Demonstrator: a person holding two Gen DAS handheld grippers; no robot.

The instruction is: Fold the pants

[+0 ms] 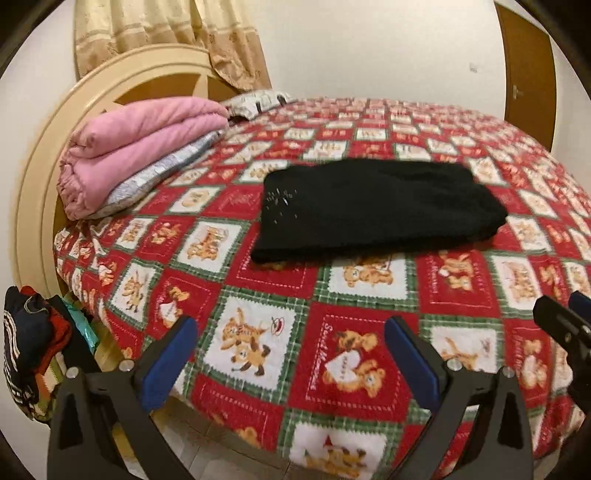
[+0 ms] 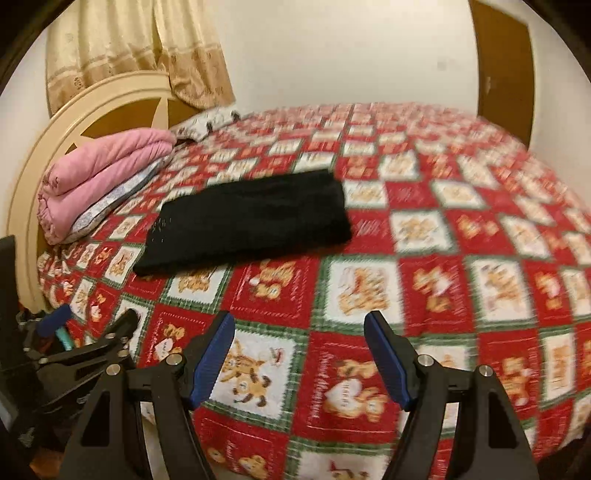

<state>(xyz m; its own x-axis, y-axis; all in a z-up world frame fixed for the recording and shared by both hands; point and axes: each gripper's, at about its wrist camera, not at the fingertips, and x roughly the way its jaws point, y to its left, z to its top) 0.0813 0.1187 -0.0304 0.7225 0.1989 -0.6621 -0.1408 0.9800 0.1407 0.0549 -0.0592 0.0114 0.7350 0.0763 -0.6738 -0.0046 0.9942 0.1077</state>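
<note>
The black pants (image 1: 373, 208) lie folded into a compact rectangle on the red, white and green teddy-bear bedspread (image 1: 332, 314). They also show in the right wrist view (image 2: 247, 223), left of centre. My left gripper (image 1: 291, 332) is open and empty, held over the near edge of the bed, well short of the pants. My right gripper (image 2: 299, 328) is open and empty, also near the front edge. The right gripper's tip shows at the right edge of the left wrist view (image 1: 565, 325). The left gripper shows at the lower left of the right wrist view (image 2: 74, 350).
A folded pink blanket (image 1: 136, 147) on a grey-white pillow sits at the bed's left by the cream headboard (image 1: 44, 177). A pile of clothes (image 1: 29, 350) lies off the bed's left side. A curtain (image 1: 166, 33) and a brown door (image 1: 528, 74) stand behind.
</note>
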